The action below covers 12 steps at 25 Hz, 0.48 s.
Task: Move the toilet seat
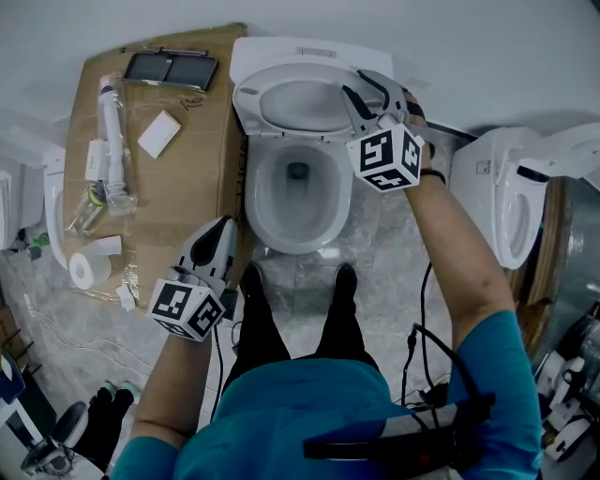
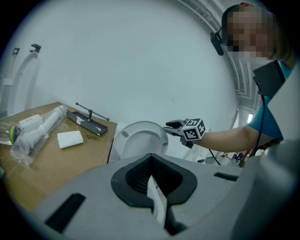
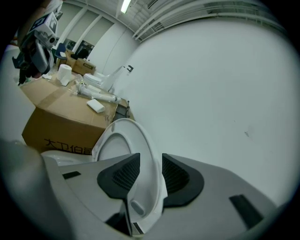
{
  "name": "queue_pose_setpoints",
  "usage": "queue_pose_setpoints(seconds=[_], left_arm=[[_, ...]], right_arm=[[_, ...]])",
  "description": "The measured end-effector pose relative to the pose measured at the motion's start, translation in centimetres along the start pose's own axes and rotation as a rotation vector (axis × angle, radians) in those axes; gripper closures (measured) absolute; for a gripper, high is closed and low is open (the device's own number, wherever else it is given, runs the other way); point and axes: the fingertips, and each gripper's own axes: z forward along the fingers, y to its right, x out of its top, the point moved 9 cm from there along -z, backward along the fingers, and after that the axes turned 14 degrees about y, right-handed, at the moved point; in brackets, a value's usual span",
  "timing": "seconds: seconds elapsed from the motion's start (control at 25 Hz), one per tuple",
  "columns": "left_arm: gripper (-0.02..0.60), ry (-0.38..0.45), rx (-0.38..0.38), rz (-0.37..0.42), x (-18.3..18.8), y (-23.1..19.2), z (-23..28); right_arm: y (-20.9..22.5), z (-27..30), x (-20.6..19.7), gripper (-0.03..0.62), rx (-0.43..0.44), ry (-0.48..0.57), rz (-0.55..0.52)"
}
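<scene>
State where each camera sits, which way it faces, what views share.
Head view: on the head, facing down at the toilet bowl; arms, legs, grippers show.
Left gripper view: on the left gripper, facing the wall; its jaws show.
Right gripper view: on the right gripper, facing the toilet seat between its jaws.
All share that seat.

No home bathroom, this one: it looks like a sanitary-ware workshop or test space. One toilet [image 1: 295,202] stands against a bare white wall [image 1: 469,56], and a second toilet [image 1: 506,202] sits close beside it, nothing dividing them. A big cardboard box [image 1: 187,197] stands alongside, loaded with a bagged plastic pipe fitting [image 1: 111,141] and a toilet paper roll [image 1: 86,270]. Marbled floor tiles [image 1: 384,253] lie underfoot, a ceiling strip light [image 3: 124,5] glows overhead, and more cartons [image 3: 82,68] sit further back.
</scene>
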Motion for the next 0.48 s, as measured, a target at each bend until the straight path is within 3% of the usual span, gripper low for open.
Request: queue_pose_setpoints(seconds=[0.28, 0.48], left_arm=[[0.595, 0.045, -0.019, 0.011, 2.7, 2.0, -0.8], [0.595, 0.070, -0.053, 0.026, 4.8, 3.7, -2.3]], right_arm=[[0.2, -5.3, 2.8, 0.454, 0.040, 0.052, 0.170], [-0.4, -10.6, 4.7, 0.494, 0.093, 0.086, 0.338]])
